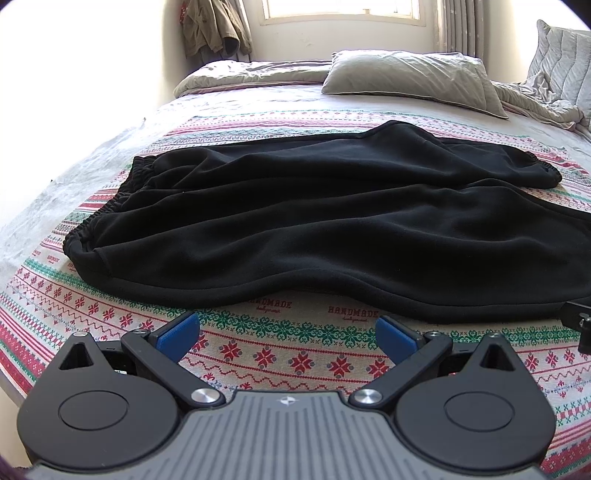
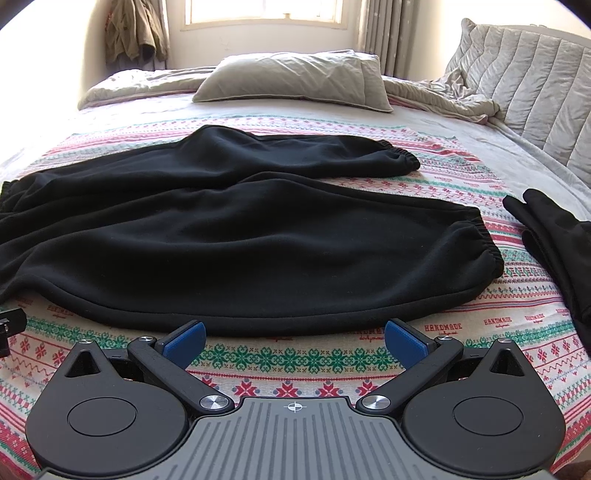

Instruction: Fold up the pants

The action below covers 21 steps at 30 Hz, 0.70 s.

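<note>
Blue pads (image 1: 177, 332) of the left gripper (image 1: 288, 334) stand wide apart with nothing between them, hovering over a patterned blanket (image 1: 295, 354) of red and green snowflake bands with "HANDMADE" woven in. Just ahead of the fingertips lie the black pants (image 1: 277, 229), spread sideways across the blanket, elastic waistband (image 1: 107, 210) off to the left, both legs running right. The right gripper (image 2: 295, 338) is likewise spread wide and empty, close to the near hem of the pants (image 2: 240, 236); their gathered cuffs (image 2: 487, 243) sit ahead and to its right. Further right, apart from the pants, lies another dark garment (image 2: 554, 251). Beyond the pants a grey pillow (image 2: 295, 77) rests on the bed, a rumpled grey quilt (image 2: 461, 92) and padded headboard (image 2: 535, 85) to the right. Straight ahead is a bright window (image 2: 266, 11), with clothes (image 2: 133, 33) hanging at its left.
</note>
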### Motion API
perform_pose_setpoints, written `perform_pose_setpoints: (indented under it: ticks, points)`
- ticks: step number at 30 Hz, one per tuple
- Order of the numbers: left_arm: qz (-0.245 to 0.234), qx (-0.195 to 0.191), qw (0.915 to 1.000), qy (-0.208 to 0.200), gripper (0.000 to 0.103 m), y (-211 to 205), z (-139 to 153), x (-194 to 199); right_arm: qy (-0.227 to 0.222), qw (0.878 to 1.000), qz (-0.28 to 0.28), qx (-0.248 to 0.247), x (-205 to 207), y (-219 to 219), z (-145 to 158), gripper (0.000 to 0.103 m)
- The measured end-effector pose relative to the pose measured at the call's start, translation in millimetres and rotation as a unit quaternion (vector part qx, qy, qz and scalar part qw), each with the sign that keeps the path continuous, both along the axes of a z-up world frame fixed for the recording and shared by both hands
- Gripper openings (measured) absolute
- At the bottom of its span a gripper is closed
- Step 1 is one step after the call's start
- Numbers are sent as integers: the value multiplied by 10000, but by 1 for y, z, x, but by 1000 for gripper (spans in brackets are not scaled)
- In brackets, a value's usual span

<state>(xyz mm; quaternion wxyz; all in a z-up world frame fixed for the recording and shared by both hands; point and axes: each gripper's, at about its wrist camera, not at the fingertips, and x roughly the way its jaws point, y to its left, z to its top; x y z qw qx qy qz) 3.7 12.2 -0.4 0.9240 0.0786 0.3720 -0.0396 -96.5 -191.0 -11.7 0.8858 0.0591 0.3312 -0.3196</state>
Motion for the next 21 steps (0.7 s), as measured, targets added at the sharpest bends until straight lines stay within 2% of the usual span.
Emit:
perform_pose_setpoints:
  ticks: [5, 8, 10, 13, 17, 21]
  points:
    - [-7, -171, 9997, -193, 103, 10, 2, 3, -67, 9998, -121, -162, -5, -5, 4, 103]
    - [-153, -47, 9987, -481, 103, 15, 6, 6, -135, 9996, -154, -207, -11, -15, 8, 103]
    - [-193, -14, 9984, -534, 103, 21, 10, 10, -201, 9992, -152, -297, -16, -21, 11, 103]
    - [-222, -352, 9981, -445, 103, 43, 19, 20, -146, 9988, -89, -462, -22, -30, 16, 103]
    - [11, -539, 9983, -219, 103, 82, 29, 42, -49, 9998, -214, 17, -29, -59, 30, 103]
    - [359, -1057, 9936, -148, 103, 131, 38, 62, -261, 9987, -243, 372, -41, -85, 43, 103]
